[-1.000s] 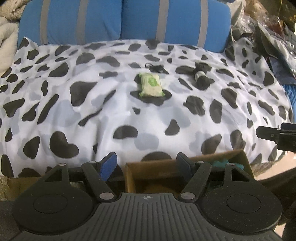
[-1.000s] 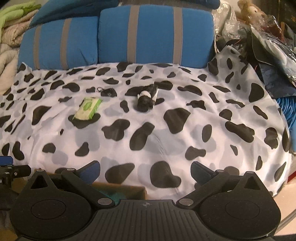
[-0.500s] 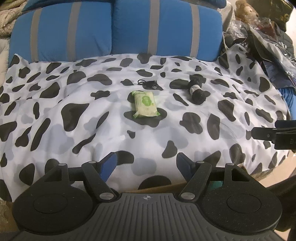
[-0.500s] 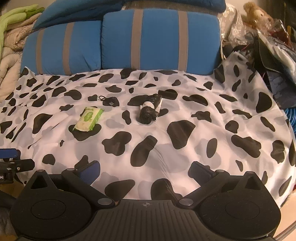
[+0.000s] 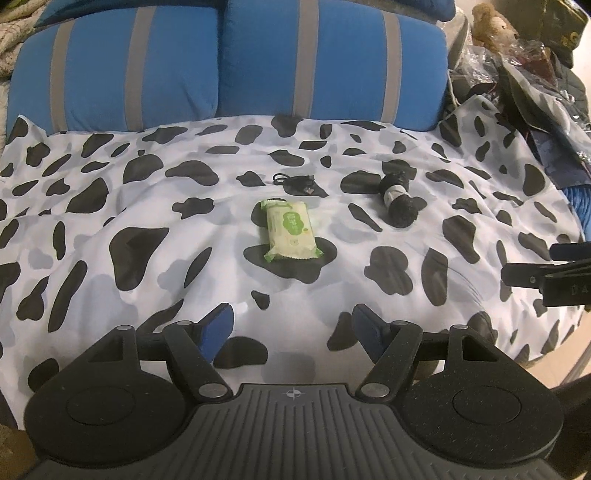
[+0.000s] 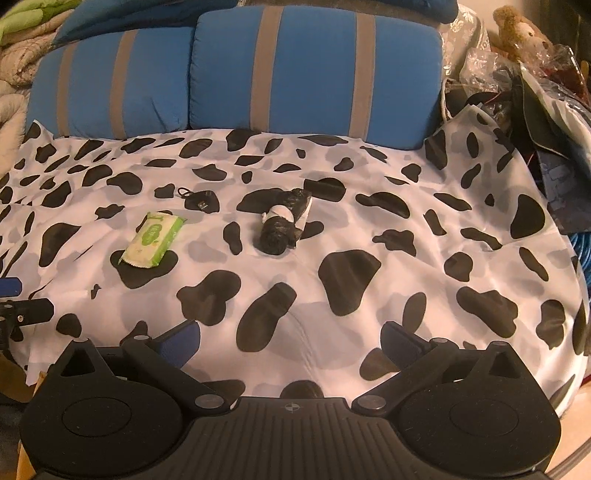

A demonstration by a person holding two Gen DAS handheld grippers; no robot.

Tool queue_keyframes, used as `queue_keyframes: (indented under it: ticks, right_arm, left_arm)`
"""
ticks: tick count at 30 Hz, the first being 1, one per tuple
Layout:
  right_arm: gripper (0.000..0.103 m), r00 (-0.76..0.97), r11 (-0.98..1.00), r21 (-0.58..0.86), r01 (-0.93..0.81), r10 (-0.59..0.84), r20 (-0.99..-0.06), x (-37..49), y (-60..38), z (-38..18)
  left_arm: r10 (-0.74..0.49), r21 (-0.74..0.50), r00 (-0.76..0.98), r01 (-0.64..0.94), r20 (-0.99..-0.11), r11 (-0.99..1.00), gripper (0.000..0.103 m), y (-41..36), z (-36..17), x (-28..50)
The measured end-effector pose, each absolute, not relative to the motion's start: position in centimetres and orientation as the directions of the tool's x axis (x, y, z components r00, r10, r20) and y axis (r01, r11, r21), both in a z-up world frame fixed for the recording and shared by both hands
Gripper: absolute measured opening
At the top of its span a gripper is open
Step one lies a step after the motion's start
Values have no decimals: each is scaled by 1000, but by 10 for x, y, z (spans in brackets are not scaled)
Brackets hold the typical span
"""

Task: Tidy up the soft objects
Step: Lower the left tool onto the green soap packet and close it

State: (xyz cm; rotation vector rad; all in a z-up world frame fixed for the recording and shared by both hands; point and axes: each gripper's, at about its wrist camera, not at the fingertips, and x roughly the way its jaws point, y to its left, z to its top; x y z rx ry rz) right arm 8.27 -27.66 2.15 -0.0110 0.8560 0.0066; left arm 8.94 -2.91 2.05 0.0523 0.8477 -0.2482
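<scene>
A green and white tissue pack (image 5: 291, 229) (image 6: 154, 239) lies near the middle of a bed covered by a cow-print sheet (image 5: 147, 206) (image 6: 369, 229). To its right rests a black rolled bundle with a white band (image 5: 398, 199) (image 6: 282, 223). A small black coiled cable (image 5: 296, 182) (image 6: 199, 199) lies just behind the pack. My left gripper (image 5: 291, 326) hovers open over the sheet's near edge, with nothing between its fingers. My right gripper (image 6: 290, 339) is open too, wider, also empty. Each gripper's side shows at the edge of the other's view.
Two blue pillows with grey stripes (image 5: 229, 62) (image 6: 258, 70) stand along the back of the bed. Piled bags, clothes and a plush toy (image 6: 524, 31) crowd the right side. Folded blankets (image 6: 22, 55) sit at the far left.
Both grippers have moved forward over the bed. The cardboard box that showed under the fingers a second ago has dropped out of sight. The objects on the sheet have not moved.
</scene>
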Motion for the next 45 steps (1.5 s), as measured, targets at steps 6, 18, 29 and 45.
queue_keyframes:
  ticks: [6, 18, 29, 45]
  right_arm:
    - [103, 651, 1000, -8, -19, 7, -759, 95, -279, 20]
    - [103, 636, 997, 67, -36, 75, -768, 121, -287, 16]
    - [103, 622, 995, 88, -50, 100, -777, 143, -292, 11]
    - [103, 608, 993, 102, -63, 119, -785, 167, -301, 9]
  left_arm:
    - [-191, -44, 635, 240, -749, 970, 70, -31, 17, 103]
    - [-184, -15, 628, 265, -756, 964, 70, -41, 7, 130]
    - [-171, 8, 618, 276, -768, 961, 70, -52, -6, 162]
    - [-137, 31, 576, 271, -806, 962, 70, -71, -32, 220]
